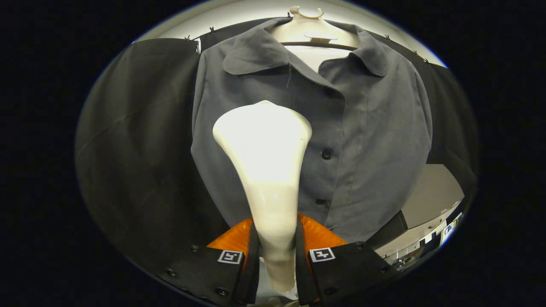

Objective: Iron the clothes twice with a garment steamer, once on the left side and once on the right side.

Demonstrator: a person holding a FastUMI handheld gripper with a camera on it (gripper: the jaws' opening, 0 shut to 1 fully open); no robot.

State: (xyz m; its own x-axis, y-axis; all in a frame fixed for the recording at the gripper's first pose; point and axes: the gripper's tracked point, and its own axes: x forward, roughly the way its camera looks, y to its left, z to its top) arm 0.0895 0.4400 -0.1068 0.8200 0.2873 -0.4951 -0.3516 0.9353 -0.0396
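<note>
Gripper view: gripper (276,260) jaws pinching steamer (264,170) handle, head upright against shirt (367,162) left half.

garment steamer (264,170): smooth, glossy plastic, with bright glare on its broad head
shirt (367,140): matt woven cloth, softly creased
shirt buttons (326,154): small, smooth, slightly shiny, plastic-looking
hanger (318,39): smooth, pale plastic-looking bust form
booth wall (140,140): matt cloth with faint folds
gripper (276,256): both fingers press the steamer's smooth handle
</note>
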